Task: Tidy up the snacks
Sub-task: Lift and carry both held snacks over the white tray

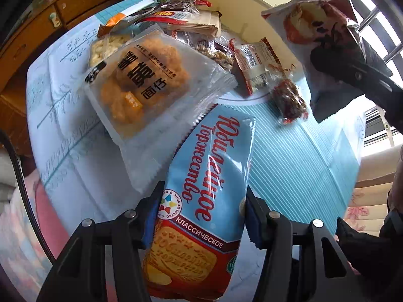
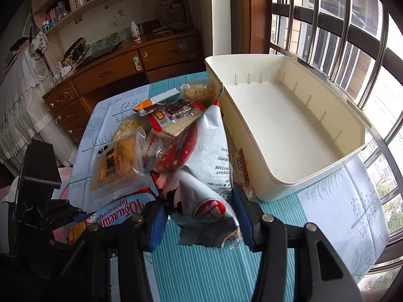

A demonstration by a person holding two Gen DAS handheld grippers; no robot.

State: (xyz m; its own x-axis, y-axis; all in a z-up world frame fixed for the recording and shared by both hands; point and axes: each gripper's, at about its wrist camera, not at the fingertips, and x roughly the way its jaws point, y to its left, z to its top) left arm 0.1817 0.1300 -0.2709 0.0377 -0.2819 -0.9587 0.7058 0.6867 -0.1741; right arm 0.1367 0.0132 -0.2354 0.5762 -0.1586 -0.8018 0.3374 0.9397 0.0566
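My left gripper [image 1: 199, 214] is shut on a blue and red biscuit packet [image 1: 209, 188], held over the table; it also shows in the right wrist view [image 2: 118, 209]. My right gripper [image 2: 199, 216] is shut on a silver and red snack bag [image 2: 201, 166], lifted above the table; the bag shows in the left wrist view [image 1: 325, 40] at the upper right. A pile of snack packets [image 2: 156, 123] lies on the blue tablecloth [image 2: 201, 264]. A clear packet of orange puffs [image 1: 141, 83] lies nearest the left gripper. An empty cream bin [image 2: 284, 125] stands right of the pile.
A wooden dresser [image 2: 105, 75] with shelves stands behind the table. A barred window [image 2: 340, 25] is at the right, just beyond the bin. A small red-brown packet [image 1: 289, 100] lies apart from the pile. A bed with white cover [image 2: 17, 95] is at the left.
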